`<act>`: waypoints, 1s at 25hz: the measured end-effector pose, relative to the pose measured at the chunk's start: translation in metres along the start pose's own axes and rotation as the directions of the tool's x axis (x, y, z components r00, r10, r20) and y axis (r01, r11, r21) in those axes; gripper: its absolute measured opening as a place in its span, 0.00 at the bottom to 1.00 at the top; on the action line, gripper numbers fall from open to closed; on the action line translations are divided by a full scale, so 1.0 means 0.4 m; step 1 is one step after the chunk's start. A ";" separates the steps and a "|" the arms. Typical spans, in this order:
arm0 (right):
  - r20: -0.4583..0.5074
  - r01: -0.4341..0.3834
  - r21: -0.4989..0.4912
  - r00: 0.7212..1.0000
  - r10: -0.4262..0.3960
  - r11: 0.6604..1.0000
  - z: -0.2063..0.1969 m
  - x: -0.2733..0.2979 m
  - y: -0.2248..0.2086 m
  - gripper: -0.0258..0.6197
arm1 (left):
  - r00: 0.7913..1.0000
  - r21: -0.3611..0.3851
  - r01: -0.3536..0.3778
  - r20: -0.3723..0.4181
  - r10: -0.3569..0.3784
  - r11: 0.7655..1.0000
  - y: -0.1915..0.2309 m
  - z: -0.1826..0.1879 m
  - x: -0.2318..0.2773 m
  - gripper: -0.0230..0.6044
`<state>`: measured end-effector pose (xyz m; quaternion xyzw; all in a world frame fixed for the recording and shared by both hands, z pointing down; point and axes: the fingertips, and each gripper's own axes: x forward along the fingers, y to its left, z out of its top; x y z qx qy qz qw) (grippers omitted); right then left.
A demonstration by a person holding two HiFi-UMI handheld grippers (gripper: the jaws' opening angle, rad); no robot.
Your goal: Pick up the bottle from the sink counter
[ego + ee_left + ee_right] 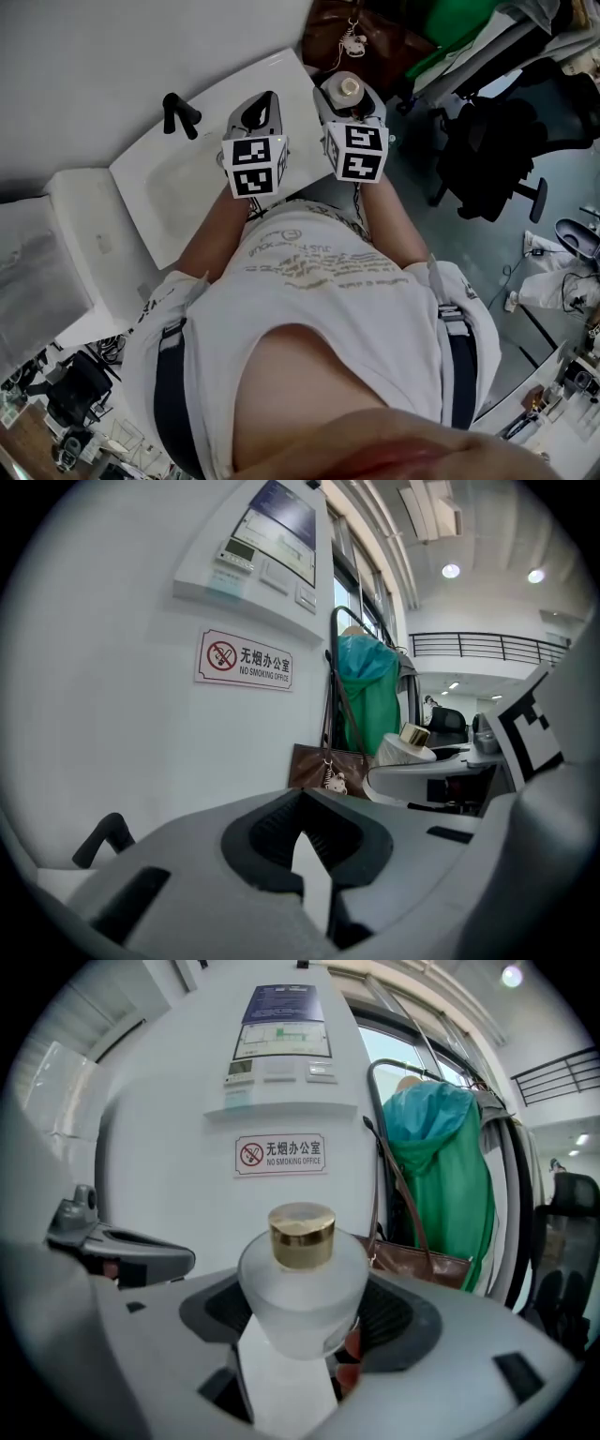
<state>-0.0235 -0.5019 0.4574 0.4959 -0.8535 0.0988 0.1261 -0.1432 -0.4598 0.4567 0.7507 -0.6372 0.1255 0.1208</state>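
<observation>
Bottle (302,1283) clamped in right gripper (314,1340), upper centre, at counter (286,73) right edge | left gripper (305,847) closed, empty | basin (178,187) open at left

Office: no-smoking-office sign (280,1155), swivel chair (497,150)

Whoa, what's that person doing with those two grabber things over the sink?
A person holds a gripper in each hand over the white sink counter. The right gripper is clamped on a frosted bottle with a gold cap. The left gripper is shut and empty beside it. Whether the bottle has left the counter can't be seen.
</observation>
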 end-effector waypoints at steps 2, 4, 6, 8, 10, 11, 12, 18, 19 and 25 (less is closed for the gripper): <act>0.006 -0.004 -0.010 1.000 0.005 1.000 0.001 -0.005 0.002 0.54 | 1.000 -0.003 0.011 0.001 -0.011 1.000 -0.005 0.002 0.008 0.07; 0.003 0.003 -0.018 1.000 -0.003 1.000 -0.003 -0.006 0.001 0.54 | 1.000 -0.001 0.024 0.006 -0.023 1.000 -0.012 0.008 0.013 0.07; 0.004 0.012 -0.038 1.000 -0.012 0.999 -0.005 -0.009 0.003 0.54 | 0.999 0.003 0.031 0.009 -0.031 1.000 -0.017 0.013 0.015 0.07; 0.012 0.012 -0.054 1.000 -0.011 0.998 0.000 -0.012 0.009 0.54 | 0.999 0.004 0.035 0.012 -0.035 0.999 -0.020 0.017 0.014 0.07; 0.020 0.007 -0.052 1.000 -0.006 0.999 0.006 -0.013 0.012 0.54 | 0.999 0.004 0.037 0.012 -0.037 0.999 -0.021 0.019 0.015 0.07; 0.022 0.006 -0.050 1.000 -0.004 0.999 0.008 -0.012 0.012 0.54 | 0.999 0.005 0.038 0.012 -0.038 0.999 -0.022 0.020 0.016 0.07; 0.023 0.004 -0.048 1.000 -0.003 0.999 0.009 -0.011 0.011 0.54 | 0.999 0.006 0.039 0.012 -0.039 0.999 -0.024 0.021 0.017 0.07; 0.014 0.006 -0.039 1.000 -0.005 0.999 0.001 -0.009 0.006 0.54 | 0.999 0.006 0.039 0.014 -0.039 0.999 -0.023 0.022 0.017 0.07; 0.014 0.006 -0.039 1.000 -0.006 0.999 0.002 -0.010 0.005 0.54 | 0.999 0.006 0.039 0.014 -0.039 0.999 -0.023 0.022 0.017 0.07; 0.035 0.011 -0.040 0.999 -0.010 0.999 0.018 -0.021 -0.006 0.54 | 0.999 0.012 0.042 0.012 -0.042 0.999 -0.032 0.023 0.017 0.07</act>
